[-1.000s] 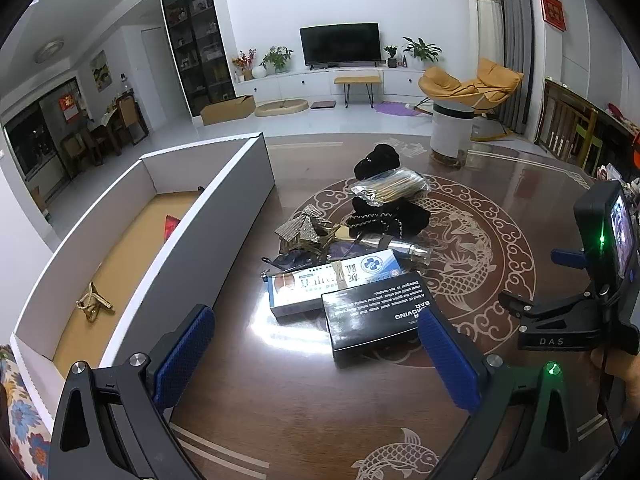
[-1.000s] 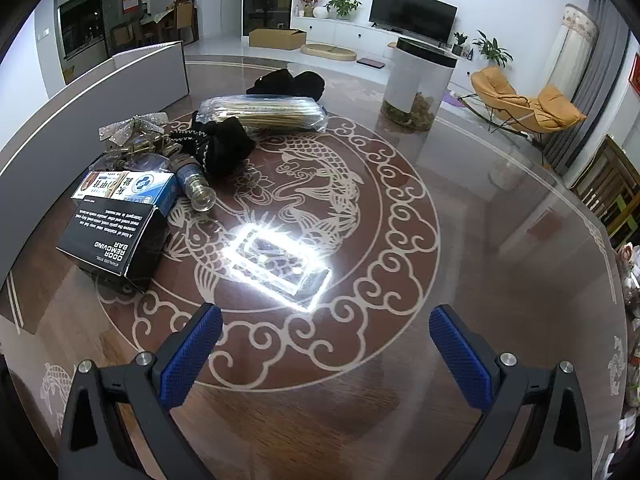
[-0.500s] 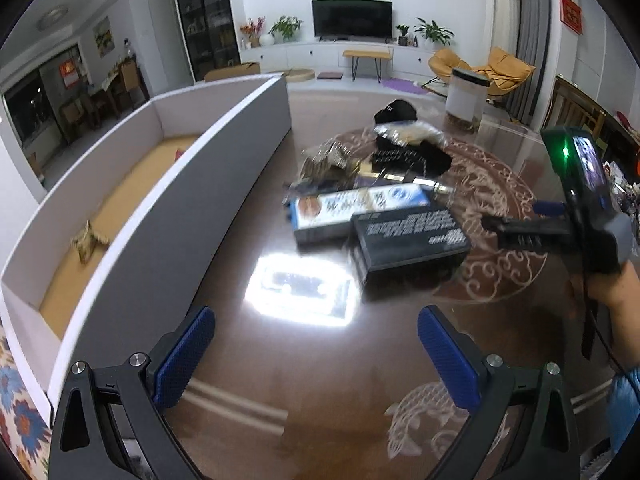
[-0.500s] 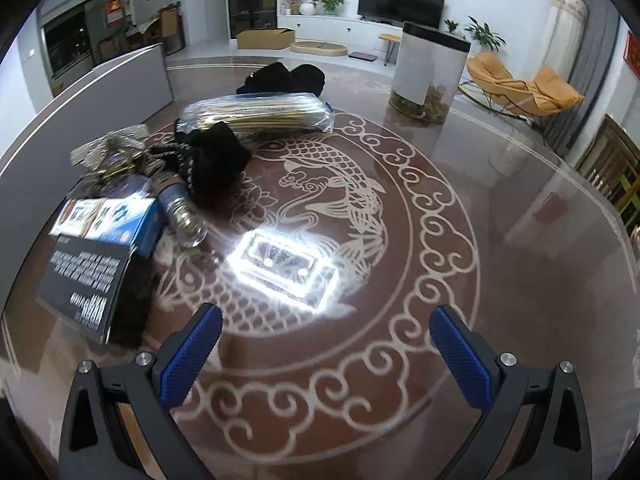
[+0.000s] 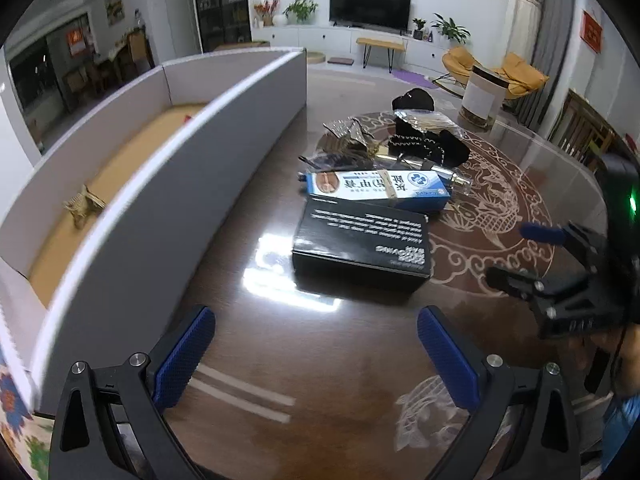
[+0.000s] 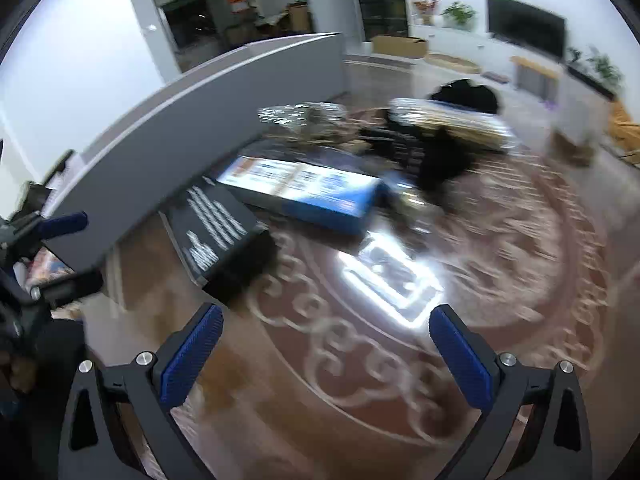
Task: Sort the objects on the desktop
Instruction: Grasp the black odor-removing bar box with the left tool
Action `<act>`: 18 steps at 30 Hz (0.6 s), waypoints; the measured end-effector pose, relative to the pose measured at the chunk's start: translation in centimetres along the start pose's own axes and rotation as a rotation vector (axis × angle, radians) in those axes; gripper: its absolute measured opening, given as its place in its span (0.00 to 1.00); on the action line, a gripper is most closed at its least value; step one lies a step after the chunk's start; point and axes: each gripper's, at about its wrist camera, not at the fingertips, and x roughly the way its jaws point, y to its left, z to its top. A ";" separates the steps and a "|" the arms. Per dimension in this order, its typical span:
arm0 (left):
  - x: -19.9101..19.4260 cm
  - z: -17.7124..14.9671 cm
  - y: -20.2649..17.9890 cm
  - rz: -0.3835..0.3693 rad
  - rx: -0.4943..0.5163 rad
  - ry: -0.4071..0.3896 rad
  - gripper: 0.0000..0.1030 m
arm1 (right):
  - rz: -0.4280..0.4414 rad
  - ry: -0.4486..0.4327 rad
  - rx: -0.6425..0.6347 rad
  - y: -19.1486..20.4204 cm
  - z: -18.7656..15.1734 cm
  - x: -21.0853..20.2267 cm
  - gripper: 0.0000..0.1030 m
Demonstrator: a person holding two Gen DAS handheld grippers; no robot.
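A black box (image 5: 362,246) lies on the brown patterned table (image 5: 320,360), with a blue and white box (image 5: 376,188) just behind it. Behind those lie a metal tube (image 5: 448,174), black cloth (image 5: 436,148), a crinkled foil item (image 5: 348,132) and a clear packet of sticks (image 5: 428,120). My left gripper (image 5: 316,354) is open and empty, in front of the black box. My right gripper (image 6: 326,354) is open and empty, with the black box (image 6: 218,226) and the blue box (image 6: 304,188) ahead on its left. It also shows in the left wrist view (image 5: 560,272).
A long grey-walled storage box (image 5: 192,168) with a tan floor stands on the left, holding a small golden figure (image 5: 82,204). The same wall shows in the right wrist view (image 6: 192,120). A white cylinder (image 5: 482,96) stands at the table's far right.
My left gripper has moved in closer to the black box. My right gripper has swung left toward the boxes and the grey wall; its view is blurred by motion.
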 end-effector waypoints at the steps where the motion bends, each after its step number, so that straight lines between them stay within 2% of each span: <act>1: 0.4 0.3 -0.3 -0.010 -0.029 0.009 1.00 | -0.030 0.002 0.003 -0.4 -0.3 -0.3 1.00; 4: 1.8 1.3 -1.2 -0.027 -0.126 0.031 1.00 | -0.126 0.014 -0.026 -1.2 -1.4 -0.7 1.00; 7: 3.1 2.5 -2.7 0.003 -0.184 0.037 1.00 | -0.175 0.028 -0.051 -1.4 -2.6 -0.6 1.00; 9: 4.3 3.6 -3.1 0.063 -0.245 0.045 1.00 | -0.191 0.040 -0.057 -1.7 -3.0 -0.1 1.00; 13: 6.5 5.1 -2.9 0.106 -0.357 0.060 1.00 | -0.178 0.024 -0.026 -2.2 -3.9 0.2 1.00; 15: 7.7 5.6 -3.0 0.164 -0.371 0.067 1.00 | -0.183 0.018 -0.015 -2.4 -4.0 0.4 1.00; 18: 9.3 5.6 -3.0 0.156 -0.369 0.097 1.00 | -0.186 0.018 -0.007 -2.5 -3.9 0.4 1.00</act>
